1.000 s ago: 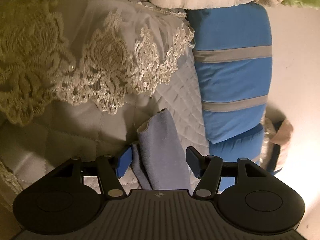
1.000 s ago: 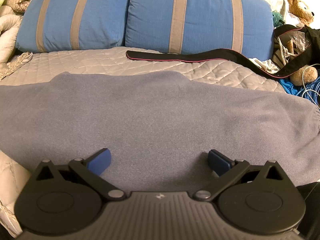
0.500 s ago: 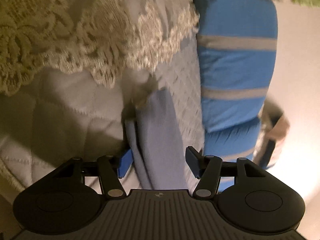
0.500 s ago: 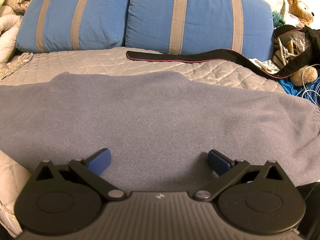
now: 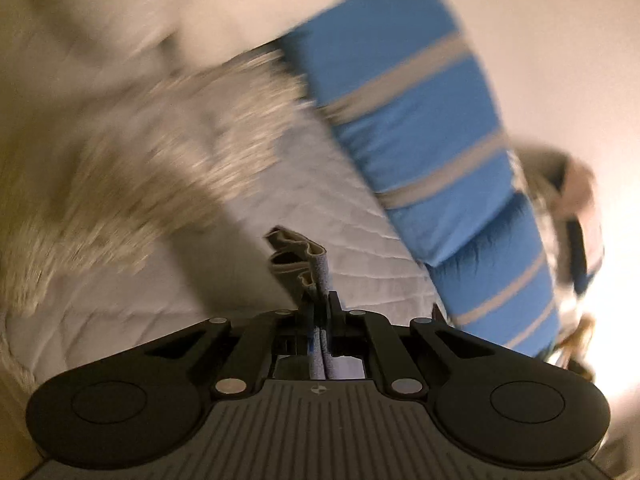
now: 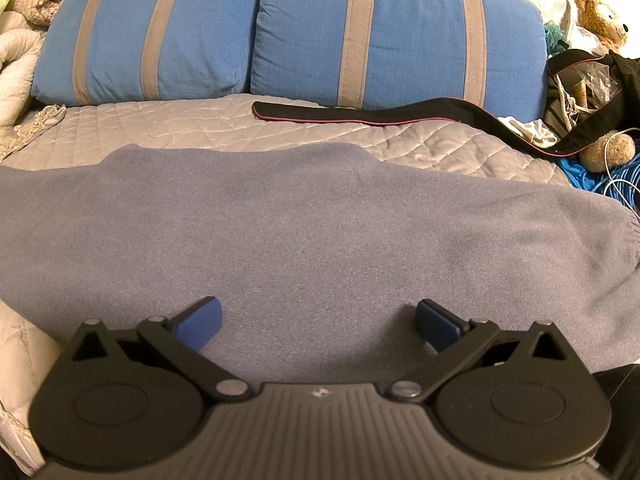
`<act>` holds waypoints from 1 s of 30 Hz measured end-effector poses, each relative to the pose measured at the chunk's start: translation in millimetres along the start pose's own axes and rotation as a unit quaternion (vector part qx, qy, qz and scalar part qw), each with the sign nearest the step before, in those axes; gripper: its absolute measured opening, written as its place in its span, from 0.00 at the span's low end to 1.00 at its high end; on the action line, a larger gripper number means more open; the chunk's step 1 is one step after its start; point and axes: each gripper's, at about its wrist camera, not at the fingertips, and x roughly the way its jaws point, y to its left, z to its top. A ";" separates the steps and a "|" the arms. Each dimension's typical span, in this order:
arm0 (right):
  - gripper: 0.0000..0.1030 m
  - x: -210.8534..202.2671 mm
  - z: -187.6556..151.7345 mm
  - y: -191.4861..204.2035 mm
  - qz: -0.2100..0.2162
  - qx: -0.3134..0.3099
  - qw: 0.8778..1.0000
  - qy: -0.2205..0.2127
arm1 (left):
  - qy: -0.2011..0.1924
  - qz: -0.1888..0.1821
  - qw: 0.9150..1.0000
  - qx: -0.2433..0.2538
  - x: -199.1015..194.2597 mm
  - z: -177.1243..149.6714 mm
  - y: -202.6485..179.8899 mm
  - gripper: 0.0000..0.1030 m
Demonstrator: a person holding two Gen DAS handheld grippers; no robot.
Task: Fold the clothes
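Observation:
A grey-blue fleece garment [image 6: 304, 224] lies spread flat across the quilted bed cover [image 6: 168, 128], one sleeve reaching right. My right gripper [image 6: 318, 322] hovers low over its near part, jaws wide open and holding nothing. In the left wrist view, my left gripper [image 5: 320, 312] is shut on the bunched sleeve cuff [image 5: 310, 264] of the same fleece. The cuff is lifted off the bed and sticks up out of the closed pads. That view is tilted and blurred.
Two blue pillows with grey stripes [image 6: 280, 36] line the back of the bed. A black strap [image 6: 380, 114] lies before them. Lace-edged bedding [image 5: 132, 184] is piled at the left. Teddy bears, cables and clutter [image 6: 592, 92] crowd the right.
My left gripper closed on the sleeve cuff that lay between its open jaws, then rose and rolled, lifting the cuff. The right gripper and the spread garment stayed still.

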 end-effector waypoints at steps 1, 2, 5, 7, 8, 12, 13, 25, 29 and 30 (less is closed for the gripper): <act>0.99 0.0 0.0 0.1 0.000 0.000 1.000 0.000 | -0.004 -0.002 1.000 0.028 -3.5 0.1 -19.2 0.04; 0.99 0.1 0.0 0.1 0.000 0.000 1.000 0.000 | -0.010 -0.003 0.998 0.059 -7.1 -1.0 -41.1 0.04; 0.99 0.1 0.0 -0.2 0.000 0.000 1.000 0.000 | -0.023 -0.011 0.989 0.146 -15.3 -5.9 -105.9 0.04; 0.99 0.1 0.1 -0.4 0.001 0.000 1.000 0.000 | -0.026 -0.021 0.980 0.194 -18.0 -12.4 -146.5 0.04; 0.99 -0.2 0.0 -0.6 0.001 0.000 1.000 0.000 | -0.024 -0.027 0.976 0.213 -17.2 -17.8 -165.8 0.04; 0.99 0.2 0.7 -1.4 0.003 0.001 1.000 0.000 | -0.005 -0.051 0.960 0.275 -7.4 -43.1 -226.5 0.04; 0.99 0.2 0.8 -1.6 0.004 0.002 1.000 0.000 | 0.003 -0.059 0.956 0.286 -3.4 -51.1 -238.1 0.04; 0.99 0.2 -0.5 -5.2 0.015 0.001 1.000 -0.001 | 0.125 -0.076 0.912 0.383 88.9 -151.0 -324.5 0.06; 0.99 -0.5 -0.9 -6.0 0.018 0.001 1.000 -0.001 | 0.174 -0.073 0.899 0.396 105.1 -166.5 -325.6 0.25; 0.99 -0.5 -0.8 -5.8 0.019 0.000 1.000 -0.001 | 0.170 -0.073 0.900 0.395 103.2 -166.1 -323.5 0.35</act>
